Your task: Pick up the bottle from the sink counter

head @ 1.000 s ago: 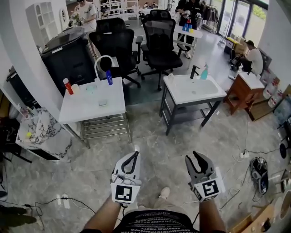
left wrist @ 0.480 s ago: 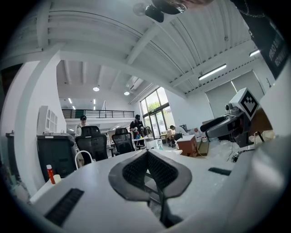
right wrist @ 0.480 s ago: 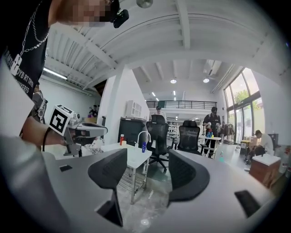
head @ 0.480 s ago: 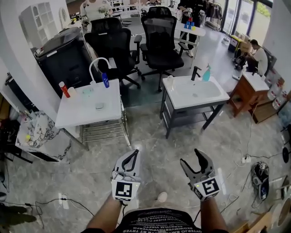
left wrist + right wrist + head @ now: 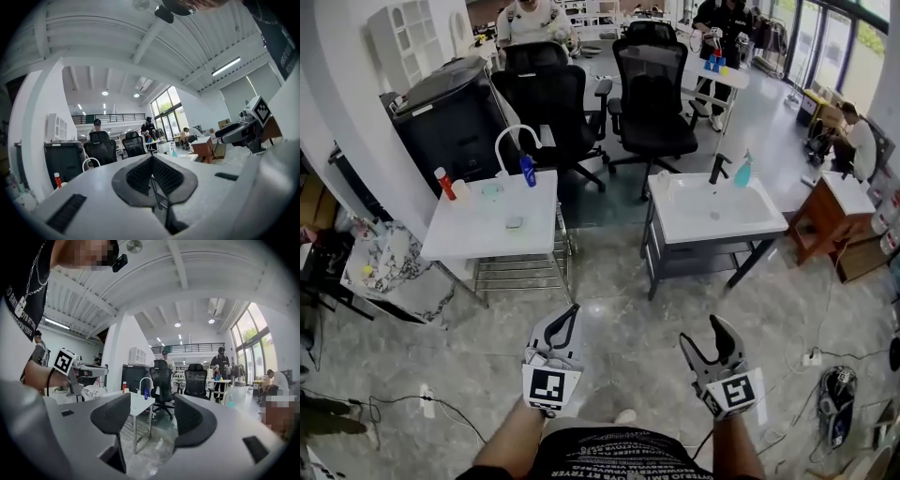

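The bottle [image 5: 742, 170], teal, is standing far right on the white sink [image 5: 750, 220], the left gripper [image 5: 573, 311] pinching its ribbed pads together, empty, the right gripper [image 5: 703, 333], jaws just opening, gaping wide on nothing.

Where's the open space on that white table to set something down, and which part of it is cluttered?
The white table is bare along its near half, in front of the small grey object. Its far edge is crowded: red bottle, cup, blue bottle and the arched white faucet.
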A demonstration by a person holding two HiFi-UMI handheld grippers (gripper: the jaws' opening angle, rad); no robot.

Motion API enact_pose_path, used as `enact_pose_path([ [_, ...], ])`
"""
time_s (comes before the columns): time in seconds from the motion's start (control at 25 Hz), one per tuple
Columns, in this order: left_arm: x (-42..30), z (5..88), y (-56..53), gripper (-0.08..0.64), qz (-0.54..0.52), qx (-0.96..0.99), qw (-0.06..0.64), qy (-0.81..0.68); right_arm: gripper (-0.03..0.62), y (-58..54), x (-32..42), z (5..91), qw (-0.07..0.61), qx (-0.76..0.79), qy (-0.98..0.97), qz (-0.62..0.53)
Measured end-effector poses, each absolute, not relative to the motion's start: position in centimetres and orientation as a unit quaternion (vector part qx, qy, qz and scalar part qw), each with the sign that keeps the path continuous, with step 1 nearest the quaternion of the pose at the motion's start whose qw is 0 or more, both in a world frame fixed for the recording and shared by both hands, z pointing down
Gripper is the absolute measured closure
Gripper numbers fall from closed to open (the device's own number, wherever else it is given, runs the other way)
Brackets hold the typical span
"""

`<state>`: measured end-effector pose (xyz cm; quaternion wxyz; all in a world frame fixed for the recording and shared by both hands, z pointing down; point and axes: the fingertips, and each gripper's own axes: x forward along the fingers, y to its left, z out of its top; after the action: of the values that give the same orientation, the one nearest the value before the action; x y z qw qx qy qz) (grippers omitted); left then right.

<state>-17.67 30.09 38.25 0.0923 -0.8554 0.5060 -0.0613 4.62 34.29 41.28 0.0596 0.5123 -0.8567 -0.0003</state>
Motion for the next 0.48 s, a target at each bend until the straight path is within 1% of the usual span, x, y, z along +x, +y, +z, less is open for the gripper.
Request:
enact_pose_path([
  [0.2,-16.8,38.5,30.2,0.558,-0.070,-0.855,0.078,0.508,0.322,33.4,5.7,41.0,0.045,0.511,-0.859,0.003],
  [0.48,-16.5,38.6,29.1,0.558,-0.077,-0.859,0.102,0.496,0.322,31.3,5.0,40.9,0.045,0.513,-0.857,-0.005],
])
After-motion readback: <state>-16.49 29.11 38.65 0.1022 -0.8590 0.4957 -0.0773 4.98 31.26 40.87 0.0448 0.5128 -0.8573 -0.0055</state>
